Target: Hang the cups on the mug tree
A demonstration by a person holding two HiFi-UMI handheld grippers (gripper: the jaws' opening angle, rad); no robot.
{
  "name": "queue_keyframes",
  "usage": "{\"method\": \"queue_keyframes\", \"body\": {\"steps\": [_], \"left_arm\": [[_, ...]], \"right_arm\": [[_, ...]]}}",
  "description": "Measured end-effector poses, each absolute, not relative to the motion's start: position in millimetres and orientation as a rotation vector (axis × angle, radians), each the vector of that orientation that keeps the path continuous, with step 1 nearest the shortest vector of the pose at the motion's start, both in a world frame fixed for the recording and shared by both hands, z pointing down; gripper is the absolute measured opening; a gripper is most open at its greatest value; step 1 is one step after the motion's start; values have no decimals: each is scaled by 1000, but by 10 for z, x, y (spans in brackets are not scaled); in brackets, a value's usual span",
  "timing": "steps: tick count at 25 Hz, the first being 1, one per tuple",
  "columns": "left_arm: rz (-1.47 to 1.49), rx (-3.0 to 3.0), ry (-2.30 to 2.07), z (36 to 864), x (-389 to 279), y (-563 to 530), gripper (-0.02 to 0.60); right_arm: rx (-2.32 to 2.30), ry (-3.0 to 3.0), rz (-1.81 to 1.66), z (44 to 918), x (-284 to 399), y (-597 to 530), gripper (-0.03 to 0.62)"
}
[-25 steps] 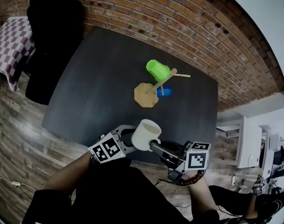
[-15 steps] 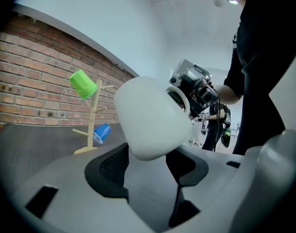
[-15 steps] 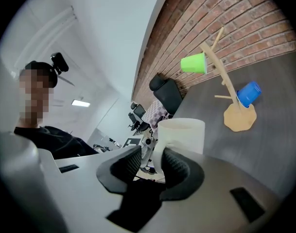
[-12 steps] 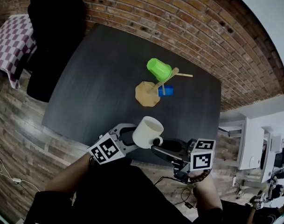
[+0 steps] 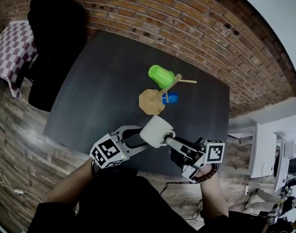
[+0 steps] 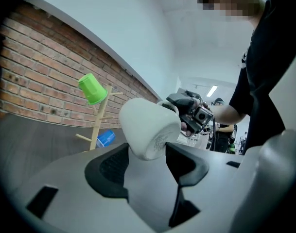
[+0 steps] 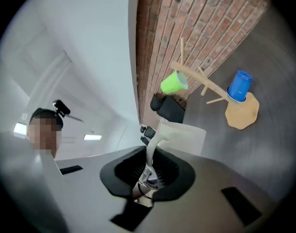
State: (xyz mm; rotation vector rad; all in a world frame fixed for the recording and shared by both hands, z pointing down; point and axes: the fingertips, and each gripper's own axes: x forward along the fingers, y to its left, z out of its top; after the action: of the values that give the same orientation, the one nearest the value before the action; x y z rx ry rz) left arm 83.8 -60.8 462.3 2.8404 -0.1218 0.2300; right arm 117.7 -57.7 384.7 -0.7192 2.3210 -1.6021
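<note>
White ceramic mug (image 5: pixel 156 131) over dark bench (image 5: pixel 104 81) near edge: body clamped in left hand-held gripper (image 5: pixel 145 136); right hand-held gripper (image 5: pixel 169 140), jaws just closing, pinches its handle.

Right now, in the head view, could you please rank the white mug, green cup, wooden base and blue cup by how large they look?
1. white mug: looks largest, but it is nearest the camera, so its true size is unsure.
2. green cup and wooden base: about alike, so not ranked.
3. blue cup: smallest.
</note>
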Motion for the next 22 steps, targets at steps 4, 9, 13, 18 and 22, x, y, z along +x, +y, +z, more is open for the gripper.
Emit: {"method": "queue_keyframes", "body": {"steps": [4, 9, 13, 18, 22], "left_arm": [[208, 2819, -156, 4552, 813, -735, 245], [182, 2782, -201, 4527, 836, -911, 247], [170, 2689, -222, 4665, 811, -1034, 247], [67, 2486, -262, 4923, 624, -1260, 247], [-5, 2376, -307, 5066, 446, -1545, 245]], "right_arm": [[-637, 2155, -1540, 3791, 1260, -752, 60], [-624, 2024, -1491, 3881, 1340, -978, 49], [-640, 1933, -1457, 4017, 1342, -1139, 37], [-672, 1815, -1488, 4313, 1228, -1404, 35], [-675, 1709, -1460, 4470, 1113, -1644, 35]]}}
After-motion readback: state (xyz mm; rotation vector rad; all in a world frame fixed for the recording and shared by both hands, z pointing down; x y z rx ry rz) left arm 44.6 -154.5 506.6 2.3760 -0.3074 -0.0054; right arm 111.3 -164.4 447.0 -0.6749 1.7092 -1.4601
